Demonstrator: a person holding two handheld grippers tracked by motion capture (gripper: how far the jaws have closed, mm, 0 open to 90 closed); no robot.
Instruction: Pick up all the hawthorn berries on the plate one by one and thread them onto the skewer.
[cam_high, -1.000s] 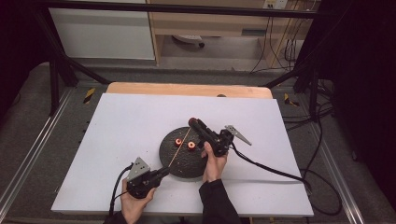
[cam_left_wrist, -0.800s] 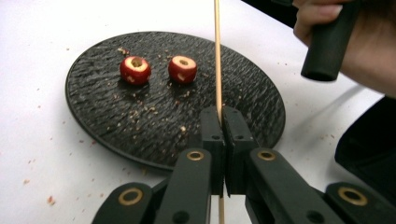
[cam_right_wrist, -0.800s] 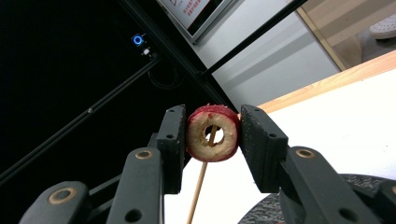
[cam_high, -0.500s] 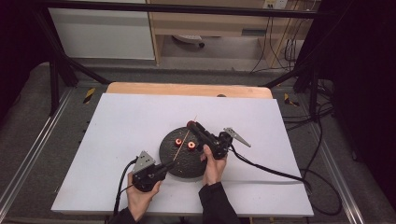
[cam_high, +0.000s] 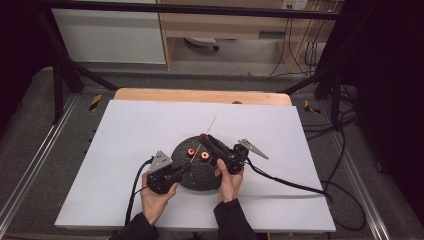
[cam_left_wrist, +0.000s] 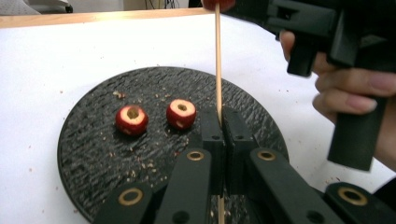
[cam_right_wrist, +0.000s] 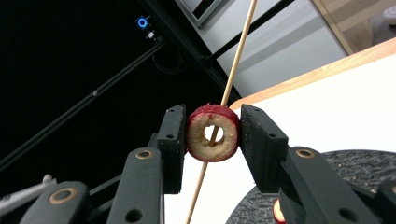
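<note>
A round black plate (cam_high: 199, 177) lies on the white table and carries two cored red fruit pieces (cam_left_wrist: 132, 119) (cam_left_wrist: 181, 113). My left gripper (cam_left_wrist: 223, 116) sits low over the plate's near edge, shut on a thin wooden skewer (cam_left_wrist: 217, 56) that points up and away. My right gripper (cam_right_wrist: 212, 126) is shut on a third red fruit ring (cam_right_wrist: 212, 133), held above the plate. The skewer (cam_right_wrist: 239, 44) passes through that ring's hole. In the high view the left gripper (cam_high: 186, 170) is at the plate's left and the right gripper (cam_high: 202, 136) over its far side.
The white board (cam_high: 125, 135) covers the table, with a wooden edge (cam_high: 200, 95) at the back. Crumbs lie scattered on the plate (cam_left_wrist: 93, 140). Cables trail from both grippers toward the near and right sides.
My left hand has moved up and to the right, toward the plate, carrying the skewer with it. The right gripper has stayed in place with the ring.
</note>
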